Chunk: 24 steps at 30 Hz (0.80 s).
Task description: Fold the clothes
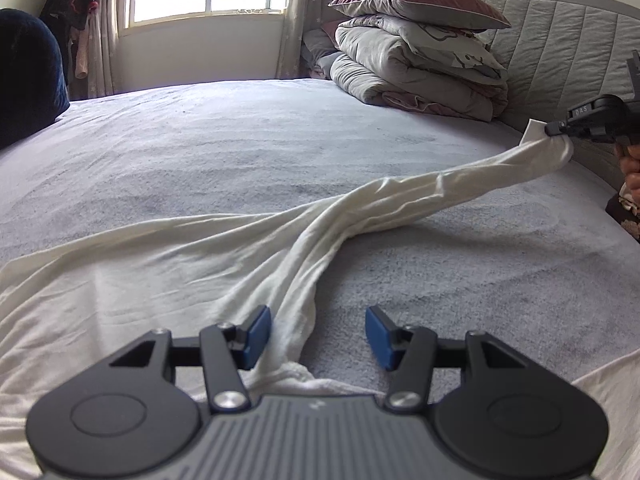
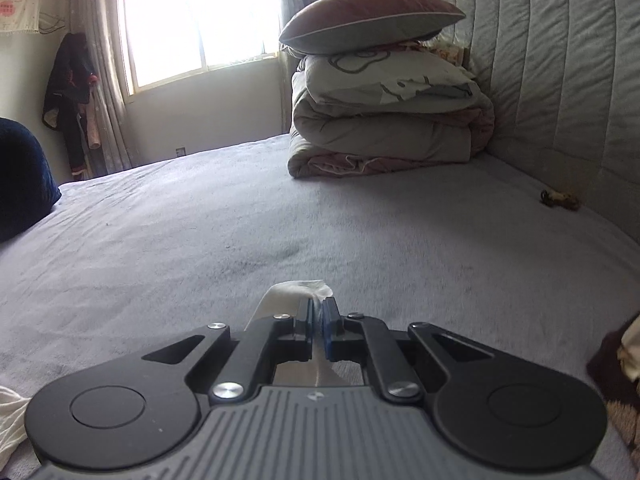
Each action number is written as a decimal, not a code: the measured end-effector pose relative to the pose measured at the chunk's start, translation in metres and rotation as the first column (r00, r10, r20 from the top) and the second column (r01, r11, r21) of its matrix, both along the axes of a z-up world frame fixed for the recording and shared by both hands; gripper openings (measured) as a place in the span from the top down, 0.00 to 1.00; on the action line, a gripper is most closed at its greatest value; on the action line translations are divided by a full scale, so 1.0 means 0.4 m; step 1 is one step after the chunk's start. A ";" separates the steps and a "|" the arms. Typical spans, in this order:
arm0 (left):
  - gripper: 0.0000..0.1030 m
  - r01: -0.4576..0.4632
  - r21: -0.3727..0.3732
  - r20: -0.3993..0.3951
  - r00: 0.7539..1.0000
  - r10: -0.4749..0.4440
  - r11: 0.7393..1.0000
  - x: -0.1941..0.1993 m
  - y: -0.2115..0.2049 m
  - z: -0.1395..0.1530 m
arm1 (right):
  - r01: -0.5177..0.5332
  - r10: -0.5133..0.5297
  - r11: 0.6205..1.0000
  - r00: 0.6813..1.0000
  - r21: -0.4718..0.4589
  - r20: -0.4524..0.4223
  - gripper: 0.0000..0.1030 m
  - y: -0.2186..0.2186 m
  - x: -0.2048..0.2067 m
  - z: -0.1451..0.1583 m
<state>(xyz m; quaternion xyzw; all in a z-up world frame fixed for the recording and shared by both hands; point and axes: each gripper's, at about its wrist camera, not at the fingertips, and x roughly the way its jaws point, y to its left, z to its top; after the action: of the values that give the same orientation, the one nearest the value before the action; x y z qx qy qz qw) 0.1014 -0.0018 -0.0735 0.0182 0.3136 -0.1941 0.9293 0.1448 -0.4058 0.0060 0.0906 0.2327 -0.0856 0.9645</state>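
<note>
A cream-white garment [image 1: 160,264] lies spread on the grey bed sheet [image 1: 240,152], in the left wrist view. One long sleeve [image 1: 440,188] is pulled out and lifted toward the right. My right gripper [image 1: 551,129] is shut on the end of that sleeve, above the bed near the headboard. The right wrist view shows the sleeve end [image 2: 294,290] pinched between the blue pads of the right gripper [image 2: 319,306]. My left gripper [image 1: 318,322] hovers open over the garment where the sleeve starts. Cloth runs beside its left pad [image 1: 258,330], and neither pad presses on it.
A stack of folded quilts [image 2: 384,120] topped by a pillow [image 2: 368,20] sits against the padded grey headboard [image 2: 560,80]. A dark blue cushion-like thing [image 1: 28,76] lies at the bed's left edge. A person's patterned sleeve [image 2: 620,368] shows at the right.
</note>
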 end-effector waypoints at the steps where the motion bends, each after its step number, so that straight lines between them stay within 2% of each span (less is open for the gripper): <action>1: 0.48 0.001 -0.012 -0.013 1.000 -0.002 1.000 0.006 0.009 0.009 | 0.000 0.000 1.000 1.000 -0.003 -0.003 0.94 -0.002 0.009 0.005; 3: 0.48 -0.002 -0.020 -0.015 1.000 0.002 1.000 0.019 0.040 0.039 | -0.005 0.005 1.000 1.000 -0.012 -0.013 0.94 -0.006 0.023 0.013; 6: 0.48 -0.033 0.006 -0.005 0.999 0.033 0.999 0.065 0.108 0.077 | -0.006 0.004 1.000 0.999 -0.029 -0.042 0.94 -0.015 0.034 -0.002; 11: 0.50 -0.077 0.060 -0.047 0.996 0.080 0.995 0.200 0.191 0.067 | 0.009 -0.012 0.999 0.995 -0.031 -0.096 0.94 -0.028 0.038 -0.069; 16: 0.51 0.019 0.135 -0.061 0.998 -0.011 0.991 0.283 0.176 0.039 | 0.009 -0.016 0.999 0.986 -0.039 -0.165 0.94 -0.029 0.042 -0.138; 18: 0.55 0.060 0.165 -0.064 0.997 -0.050 0.985 0.301 0.158 0.031 | 0.000 -0.009 0.999 0.979 -0.043 -0.203 0.94 -0.031 0.044 -0.159; 21: 0.58 0.102 0.174 -0.075 0.993 -0.090 0.979 0.322 0.143 0.030 | -0.012 -0.001 0.999 0.970 -0.052 -0.242 0.93 -0.038 0.045 -0.176; 23: 0.62 0.120 0.166 -0.088 0.990 -0.107 0.979 0.332 0.140 0.031 | -0.010 0.001 0.999 0.973 -0.041 -0.231 0.87 -0.047 0.044 -0.170; 24: 0.65 0.128 0.160 -0.096 0.989 -0.114 0.979 0.335 0.139 0.032 | -0.009 0.002 0.999 0.975 -0.032 -0.222 0.81 -0.052 0.044 -0.166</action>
<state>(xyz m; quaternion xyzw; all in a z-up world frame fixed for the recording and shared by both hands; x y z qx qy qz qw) 0.2355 0.0538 -0.0607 0.1063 0.3668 -0.2241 0.8966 0.1626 -0.4264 -0.0603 0.0640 0.3379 -0.0963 0.9340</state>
